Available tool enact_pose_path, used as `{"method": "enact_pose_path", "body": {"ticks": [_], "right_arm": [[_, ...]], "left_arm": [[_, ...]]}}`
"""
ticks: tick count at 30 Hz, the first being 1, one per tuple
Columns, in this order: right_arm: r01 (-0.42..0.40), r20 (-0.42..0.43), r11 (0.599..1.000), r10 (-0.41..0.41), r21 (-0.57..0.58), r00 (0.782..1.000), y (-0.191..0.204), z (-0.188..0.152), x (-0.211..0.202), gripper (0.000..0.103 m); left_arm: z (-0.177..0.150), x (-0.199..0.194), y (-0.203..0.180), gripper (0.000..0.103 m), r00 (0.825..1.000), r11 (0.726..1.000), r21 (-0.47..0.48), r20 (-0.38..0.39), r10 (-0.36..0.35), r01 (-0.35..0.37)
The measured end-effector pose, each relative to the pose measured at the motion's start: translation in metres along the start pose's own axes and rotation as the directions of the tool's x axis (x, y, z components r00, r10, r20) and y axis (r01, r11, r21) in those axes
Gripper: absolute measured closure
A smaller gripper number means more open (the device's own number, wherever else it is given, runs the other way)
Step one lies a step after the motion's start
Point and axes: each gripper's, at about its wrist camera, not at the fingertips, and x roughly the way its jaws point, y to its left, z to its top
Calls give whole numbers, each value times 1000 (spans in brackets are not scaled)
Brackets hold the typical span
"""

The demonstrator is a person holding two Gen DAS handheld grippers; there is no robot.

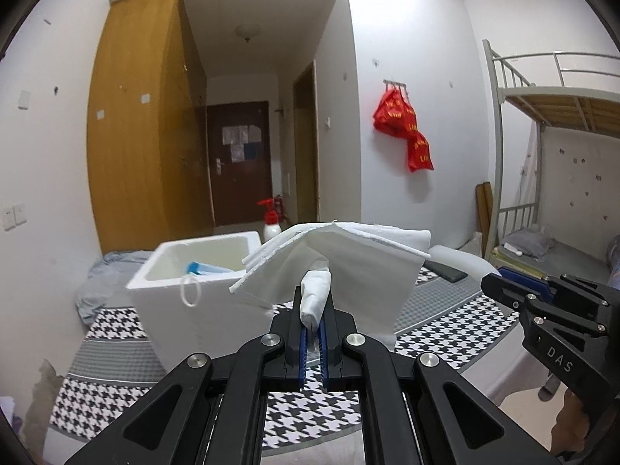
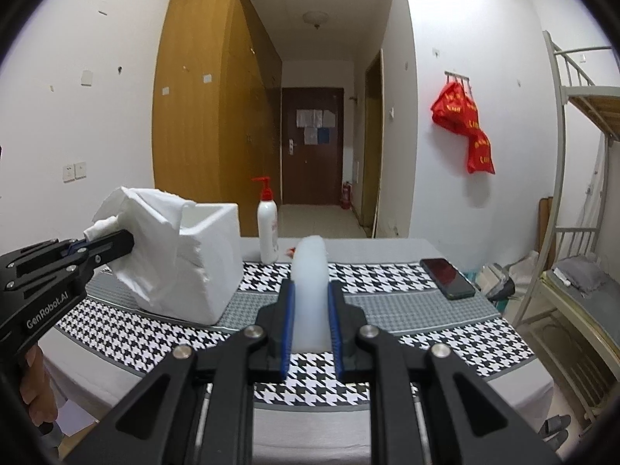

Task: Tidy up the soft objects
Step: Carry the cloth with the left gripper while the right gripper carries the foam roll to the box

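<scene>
Houndstooth table; left tool grips tissues; only right view shows right tool clamping foam

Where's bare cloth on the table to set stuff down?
Free: the houndstooth cloth between the foam box and the phone, and the near strip below the phone. Crowded: the far left, with the box, the lotion bottle and the tissue stack hanging from the left gripper.

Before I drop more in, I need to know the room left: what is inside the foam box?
The foam box holds a blue-and-white packet against its near wall. The rest of its floor is hidden by that wall and the tissue held in front.
</scene>
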Motion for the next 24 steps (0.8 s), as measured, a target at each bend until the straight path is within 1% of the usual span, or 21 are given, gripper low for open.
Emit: {"method": "enact_pose_path", "body": {"ticks": [13,20,24], "right_arm": [[-49,60,999,50,-18,997,20,0,-25,83],[-105,64,993,109,-52,992,41,2,-23,83],[-144,63,986,149,-79,987,54,1,-22,83]], "left_arm": [[-3,-33,12,98,996,997,-13,42,78,-77],[-13,-53,30,98,988,990,-27,58,141,-139],[-17,-62,45,98,981,982,-51,60,186,-184]]}}
